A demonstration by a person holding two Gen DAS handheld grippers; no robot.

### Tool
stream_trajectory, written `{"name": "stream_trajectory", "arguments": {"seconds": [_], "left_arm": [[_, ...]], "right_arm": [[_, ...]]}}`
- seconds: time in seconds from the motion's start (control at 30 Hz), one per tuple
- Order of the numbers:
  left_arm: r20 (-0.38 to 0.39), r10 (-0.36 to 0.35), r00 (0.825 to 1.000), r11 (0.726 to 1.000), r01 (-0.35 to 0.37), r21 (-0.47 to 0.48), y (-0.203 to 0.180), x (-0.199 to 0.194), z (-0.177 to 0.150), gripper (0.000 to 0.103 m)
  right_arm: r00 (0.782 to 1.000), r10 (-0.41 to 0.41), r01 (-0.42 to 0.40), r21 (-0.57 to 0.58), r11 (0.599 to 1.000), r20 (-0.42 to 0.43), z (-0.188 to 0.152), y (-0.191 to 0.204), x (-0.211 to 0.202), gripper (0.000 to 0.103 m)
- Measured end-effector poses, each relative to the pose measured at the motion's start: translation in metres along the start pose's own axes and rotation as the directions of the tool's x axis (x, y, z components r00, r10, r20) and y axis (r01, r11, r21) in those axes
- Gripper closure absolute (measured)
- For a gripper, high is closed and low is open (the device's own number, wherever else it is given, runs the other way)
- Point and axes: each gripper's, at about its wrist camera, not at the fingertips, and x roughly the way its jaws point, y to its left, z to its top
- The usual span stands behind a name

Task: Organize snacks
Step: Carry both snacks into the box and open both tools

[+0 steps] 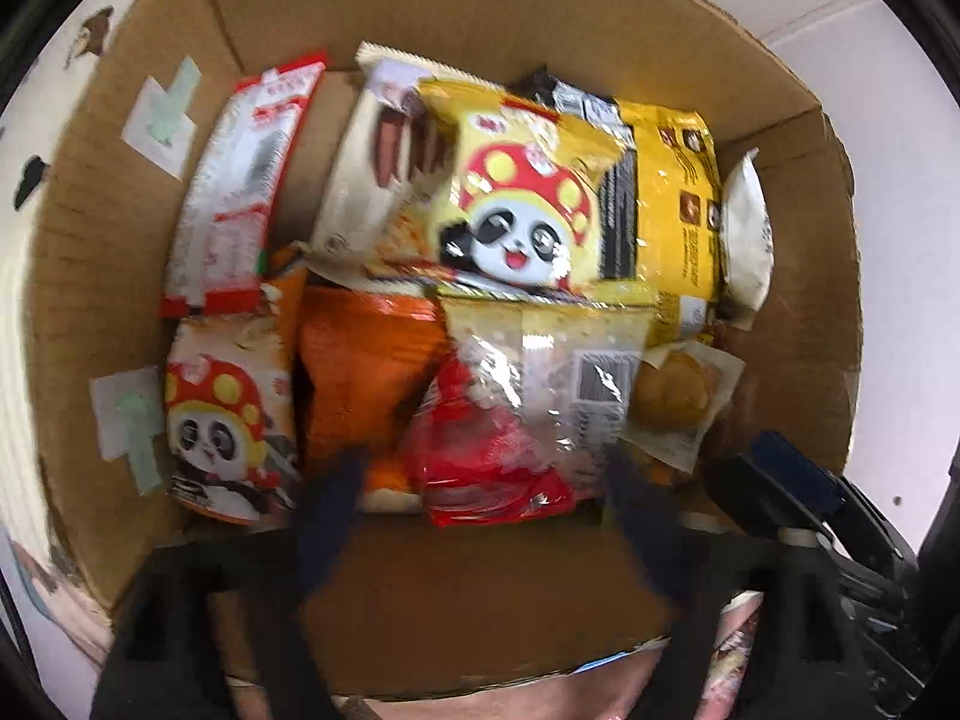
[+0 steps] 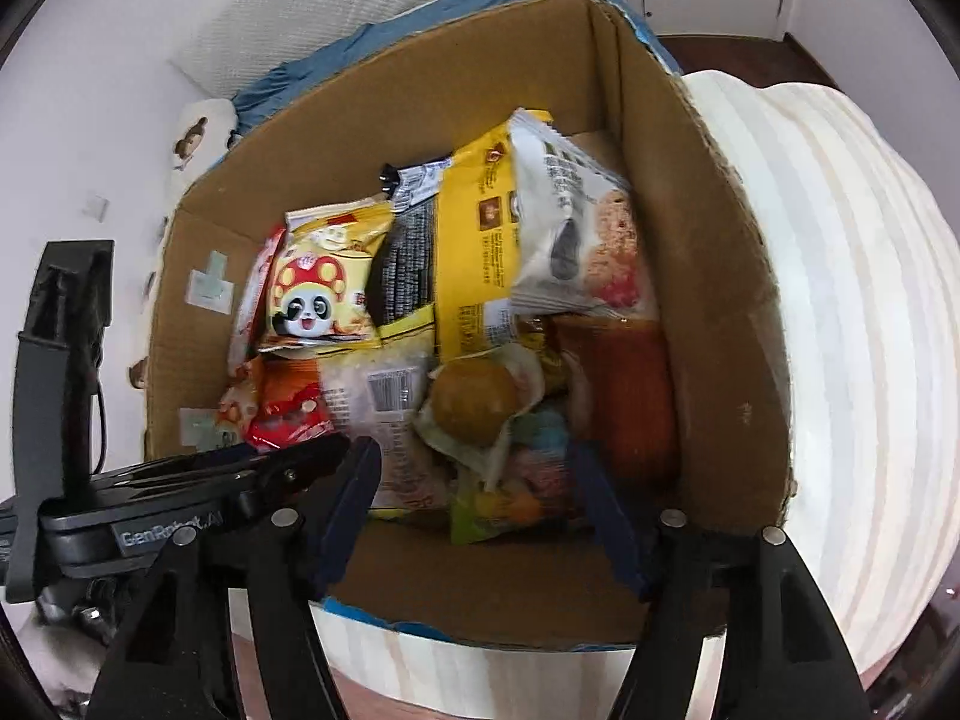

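Open corrugated cardboard box [image 1: 108, 276], matte brown, packed with crinkly glossy foil snack packs. Left gripper [image 1: 480, 480] jaws spread wide, nothing between them, hovering over a shiny red pack [image 1: 480, 474] and a clear-film pouch [image 1: 558, 372]. Beyond it lies a yellow panda pack [image 1: 528, 204], flat and rectangular. Right gripper [image 2: 474, 474] partly spread, empty, above a round bun in a wrapper [image 2: 474, 402] and a pastel candy bag [image 2: 528, 480]. Box sits on a pale ribbed wooden desk [image 2: 870, 324].
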Motion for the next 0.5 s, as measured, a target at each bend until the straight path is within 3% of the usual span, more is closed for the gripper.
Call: {"name": "stream_trajectory", "arguments": {"seconds": [0.07, 0.13, 0.2, 0.5], "left_arm": [[0.03, 0.029, 0.999, 0.999, -0.029, 0.013, 0.0, -0.007, 0.0, 0.013], [0.049, 0.052, 0.997, 0.999, -0.052, 0.013, 0.002, -0.013, 0.001, 0.011], [0.07, 0.058, 0.996, 0.998, -0.059, 0.014, 0.002, -0.021, -0.001, 0.007], [0.141, 0.1, 0.985, 0.994, -0.104, 0.021, -0.003, -0.05, -0.013, 0.005]], "right_arm": [[1.0, -0.008, 0.008, -0.009, 1.0, -0.005, 0.001, 0.003, 0.0, 0.024], [0.998, -0.055, 0.055, -0.024, 0.998, 0.0, -0.001, 0.008, -0.001, 0.006], [0.998, -0.061, 0.061, -0.028, 0.998, 0.005, -0.002, 0.009, -0.003, 0.006], [0.993, -0.116, 0.117, -0.042, 0.992, 0.027, -0.008, 0.015, -0.017, 0.005]]}}
